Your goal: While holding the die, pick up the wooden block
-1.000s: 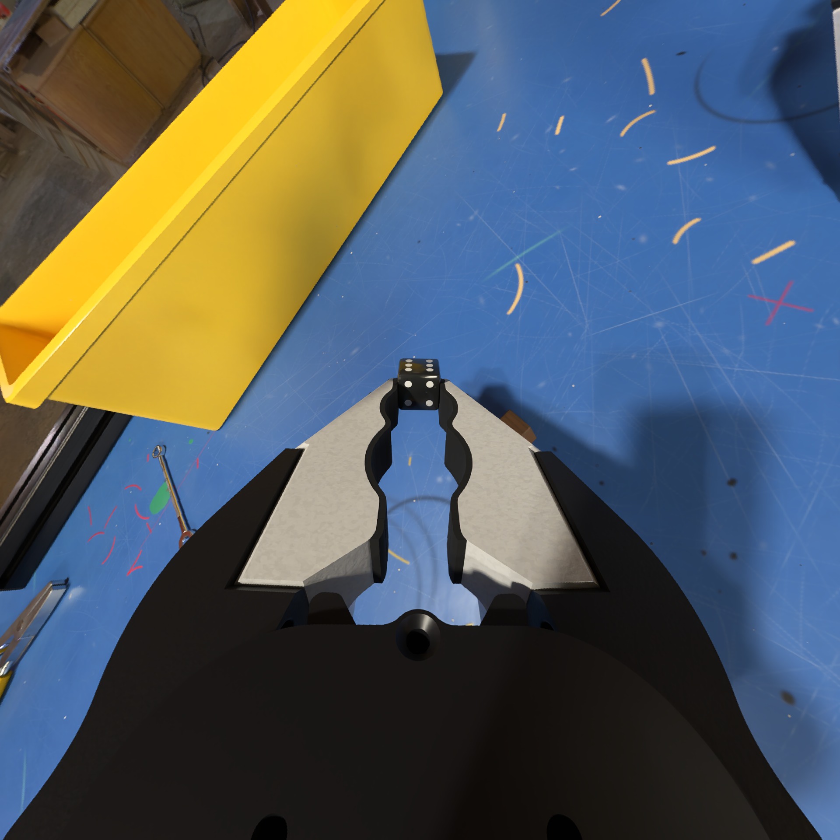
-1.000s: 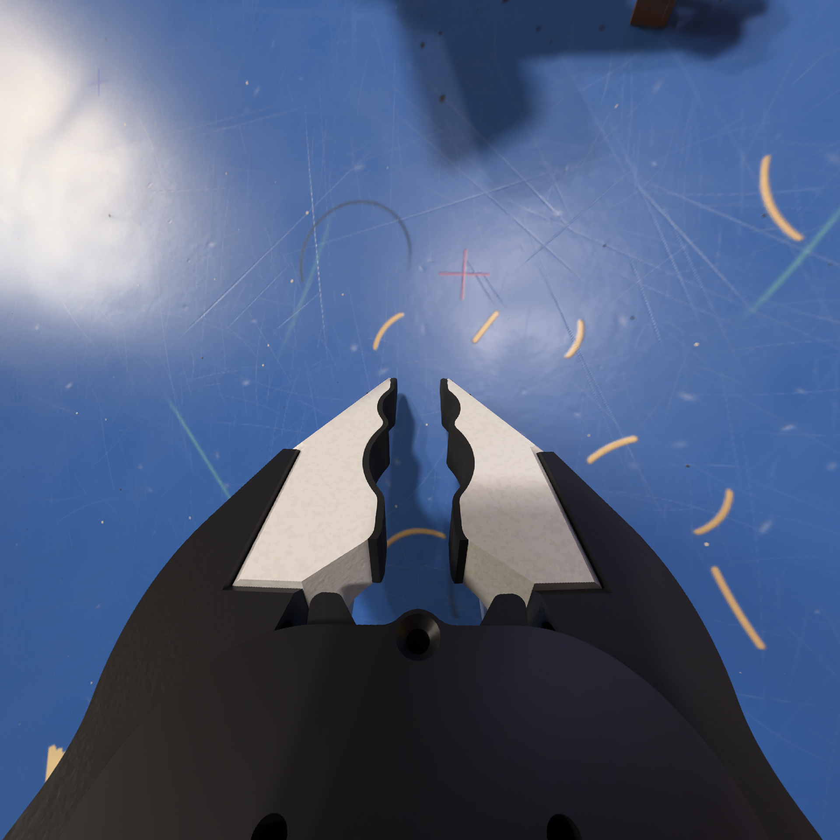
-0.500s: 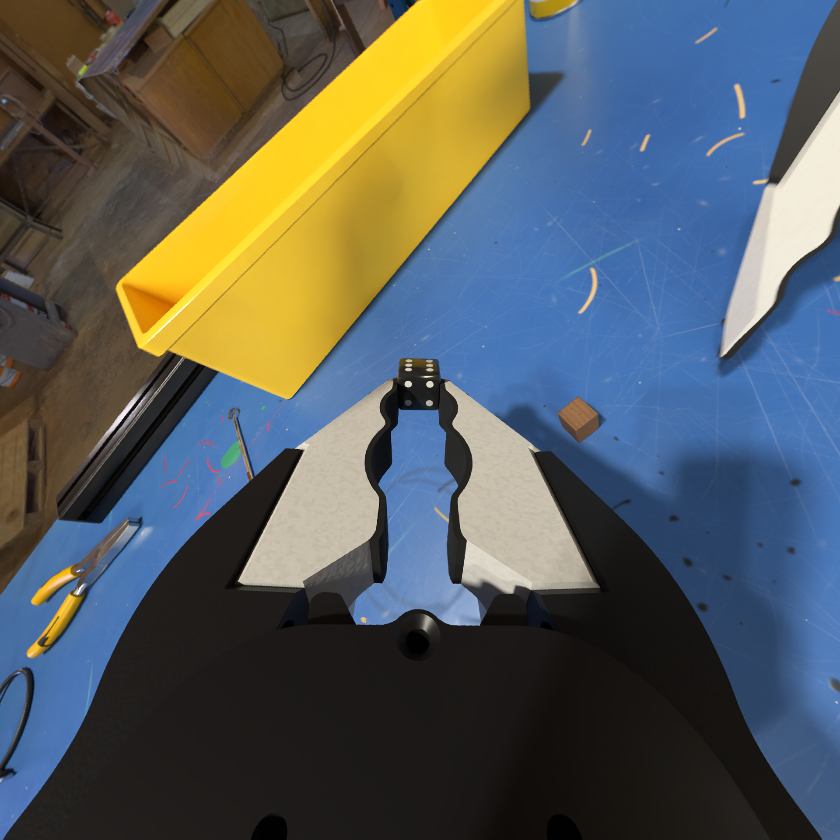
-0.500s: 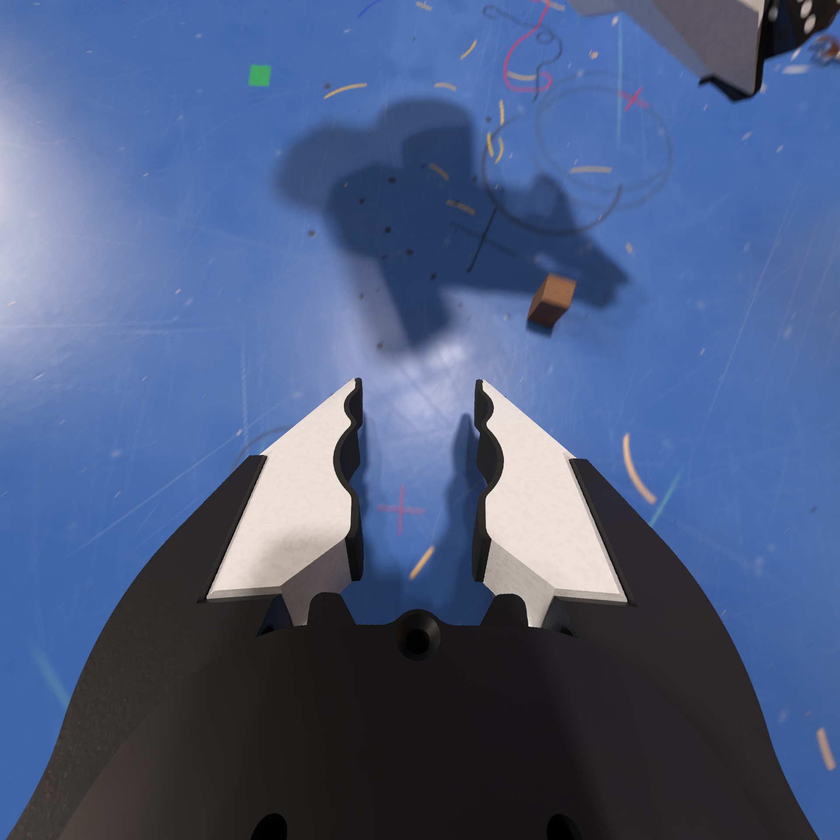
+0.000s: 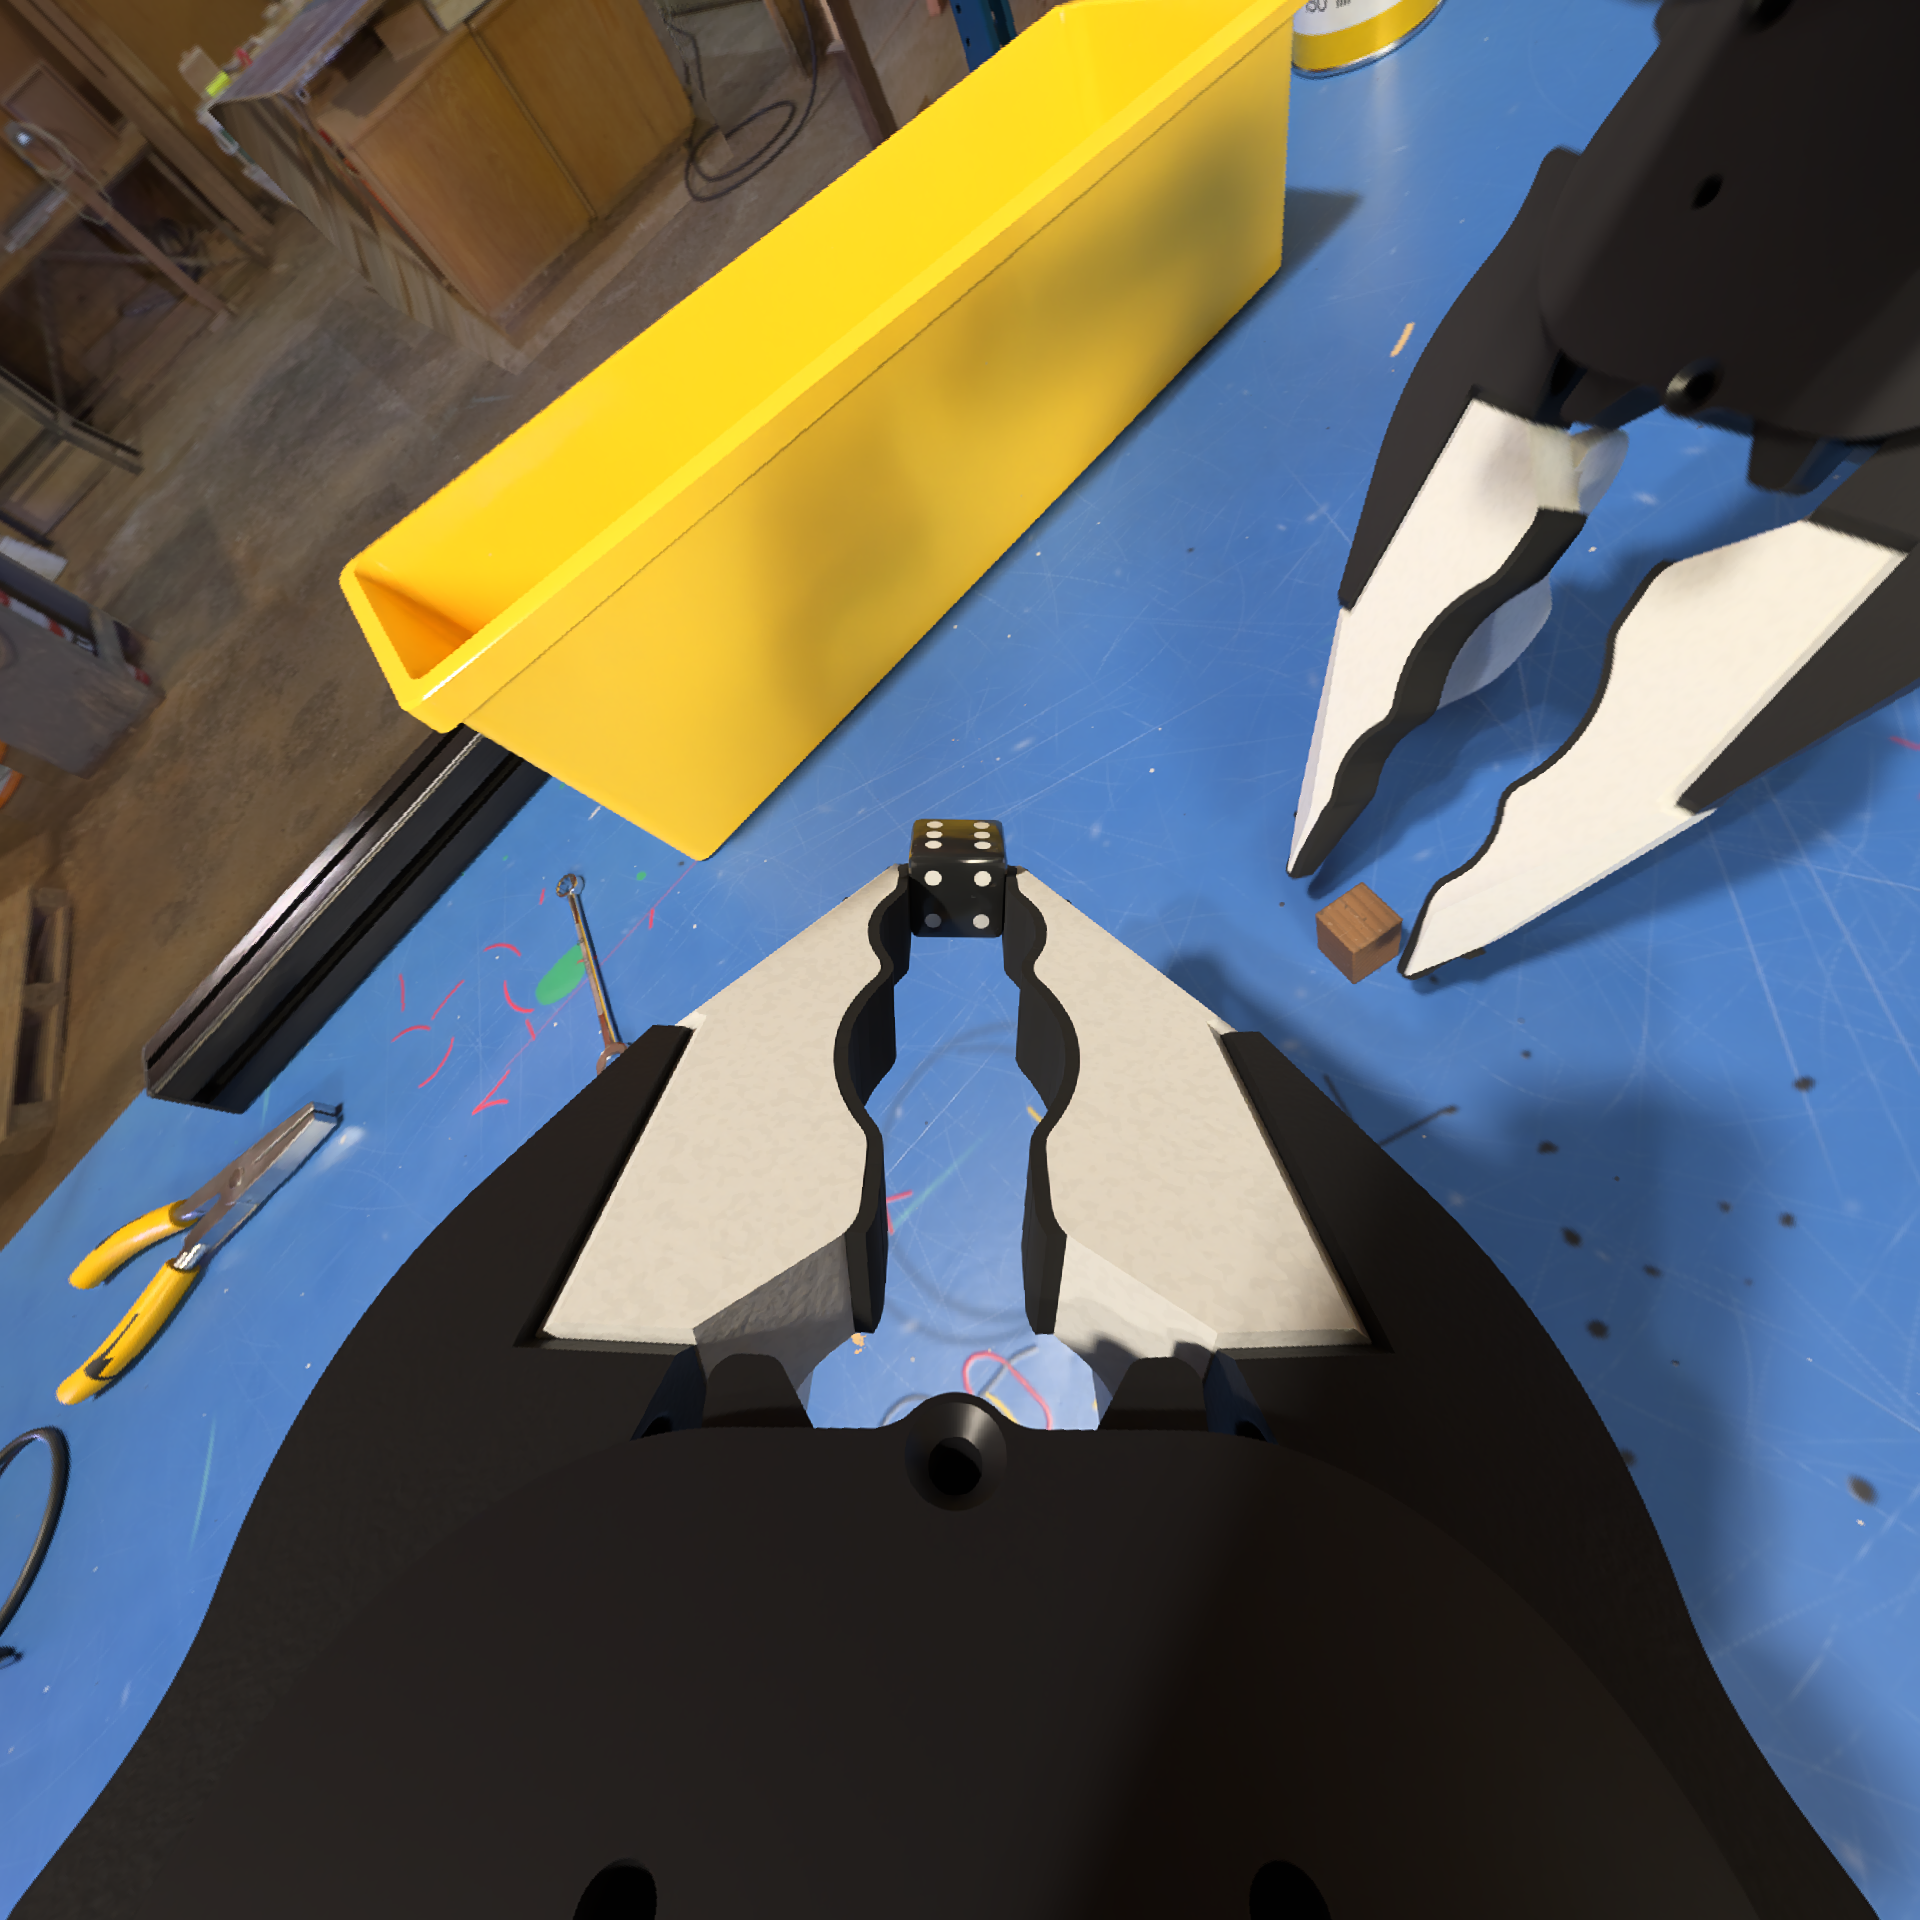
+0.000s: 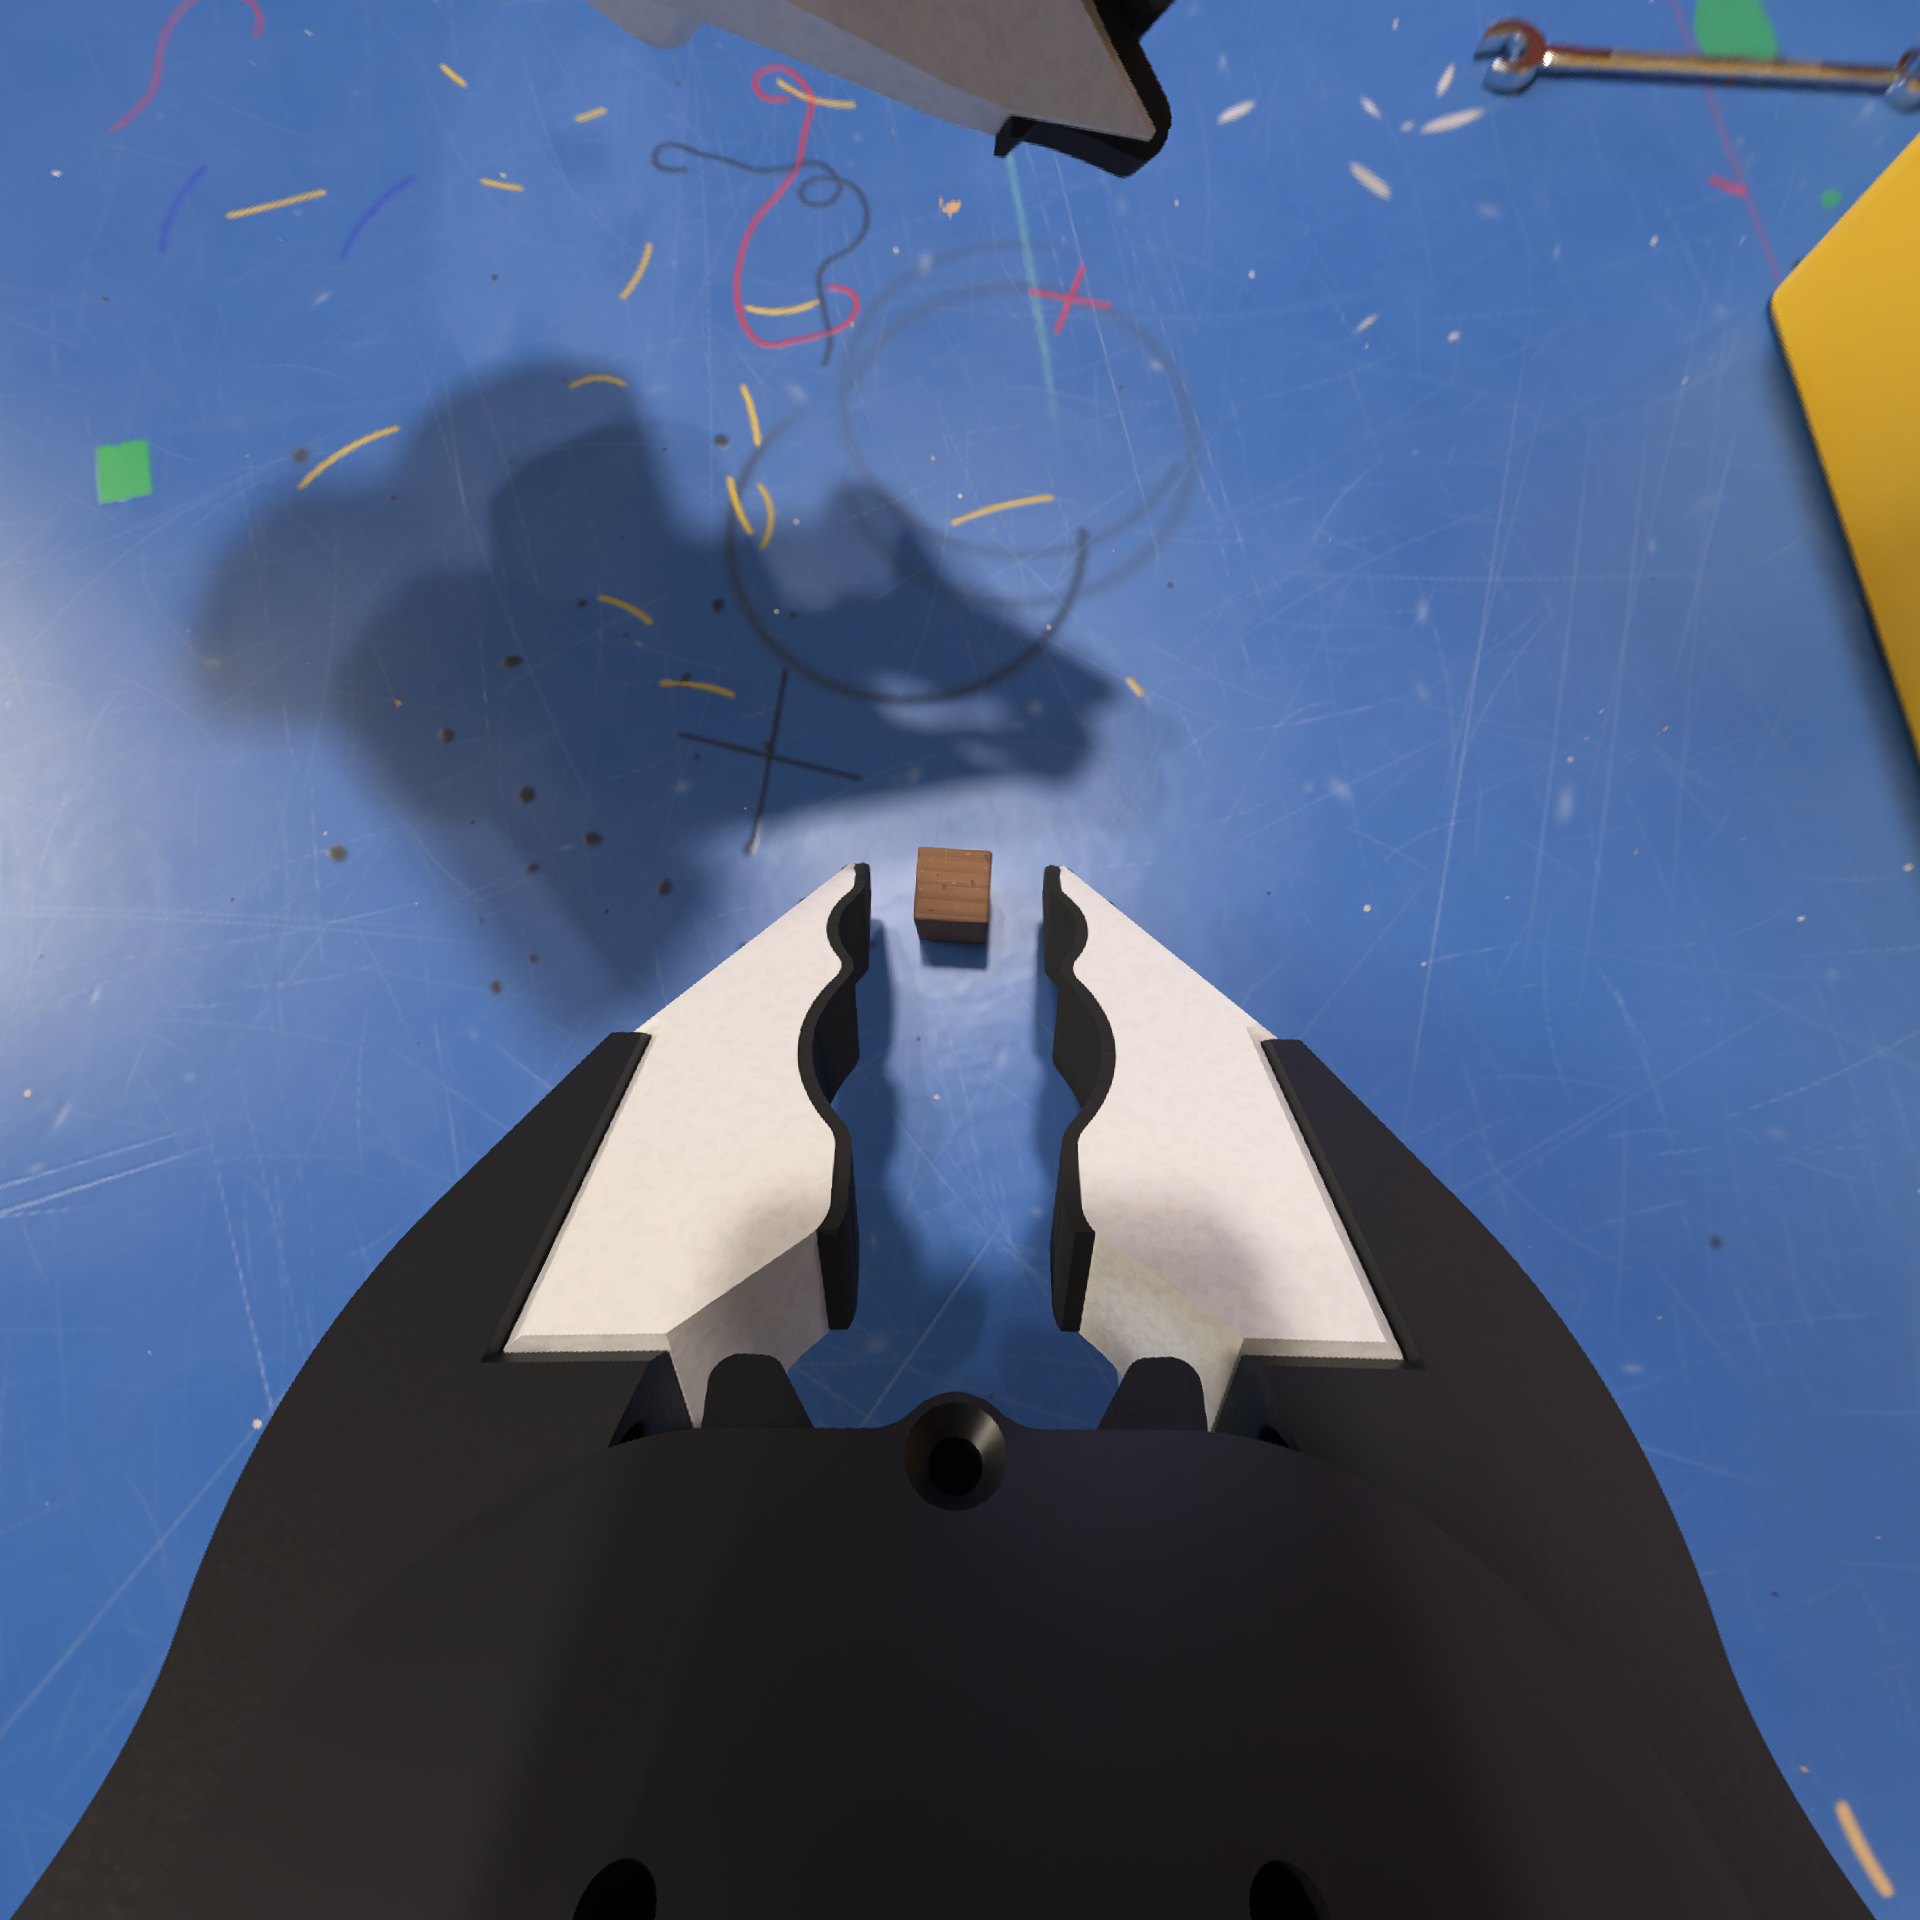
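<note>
My left gripper (image 5: 956, 894) is shut on a black die with white dots (image 5: 956, 878), held at the fingertips above the blue table. The small wooden block (image 6: 953, 894) lies on the table between the tips of my right gripper (image 6: 953, 883), which is open; its fingers stand on either side of the block with gaps. In the left wrist view the block (image 5: 1356, 930) sits between the right gripper's (image 5: 1351, 914) lowered fingertips, close to the table. A finger of the left gripper (image 6: 935, 73) shows at the top of the right wrist view.
A long yellow bin (image 5: 831, 436) lies along the table's left edge; its corner (image 6: 1860, 436) shows in the right wrist view. Yellow-handled pliers (image 5: 156, 1257), a small wrench (image 5: 592, 966) and a yellow can (image 5: 1351, 31) lie on the blue table (image 5: 1558, 1195).
My right gripper has opened and come down over the wooden block, which now sits between its fingertips. My left gripper has risen and drawn back with the die still in it.
</note>
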Available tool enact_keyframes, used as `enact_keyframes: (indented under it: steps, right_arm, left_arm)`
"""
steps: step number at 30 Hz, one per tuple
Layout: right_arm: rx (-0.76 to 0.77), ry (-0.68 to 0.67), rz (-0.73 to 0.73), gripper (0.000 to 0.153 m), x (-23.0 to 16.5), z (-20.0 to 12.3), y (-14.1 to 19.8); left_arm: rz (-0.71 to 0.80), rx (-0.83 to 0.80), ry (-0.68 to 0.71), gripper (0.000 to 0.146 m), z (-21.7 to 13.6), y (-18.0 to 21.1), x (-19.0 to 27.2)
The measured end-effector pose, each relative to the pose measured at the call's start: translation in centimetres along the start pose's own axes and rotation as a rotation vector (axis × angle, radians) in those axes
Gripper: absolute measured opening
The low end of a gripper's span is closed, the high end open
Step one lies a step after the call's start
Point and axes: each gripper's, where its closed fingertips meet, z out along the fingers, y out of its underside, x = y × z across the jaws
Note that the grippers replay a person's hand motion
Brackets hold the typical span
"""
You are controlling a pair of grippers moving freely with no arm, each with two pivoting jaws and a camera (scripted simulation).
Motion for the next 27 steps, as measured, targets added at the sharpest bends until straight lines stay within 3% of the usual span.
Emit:
enact_keyframes:
  steps: [6, 10, 14, 17, 23, 27]
  right_arm:
    - [-0.044, 0.035, 0.036, 0.014, -0.1, 1.0, 0.7]
    - [-0.006, 0.02, 0.004, 0.014, -0.3, 0.7, 0.4]
    - [0.036, 0.019, -0.025, 0.014, -0.2, -1.4, 0.1]
    - [0.069, 0.007, -0.052, 0.014, -0.5, -4.7, 0.9]
    - [0.012, 0.017, -0.082, 0.014, -2.5, -12.5, 7.4]
    - [-0.107, 0.008, -0.062, 0.014, -4.1, -15.2, 13.2]
  left_arm:
    - [-0.001, 0.005, 0.027, 0.016, 0.1, -0.2, 0.6]
    - [0.006, 0.011, 0.036, 0.016, 0.1, -0.4, 1.0]
    - [0.006, 0.021, 0.042, 0.016, 0.1, -0.6, 1.2]
    - [0.007, 0.038, 0.07, 0.016, 0.1, -1.0, 1.8]
    - [0.092, 0.066, 0.165, 0.016, 0.5, -2.4, 5.6]
    - [0.152, 0.066, 0.263, 0.016, 0.9, -3.4, 9.3]
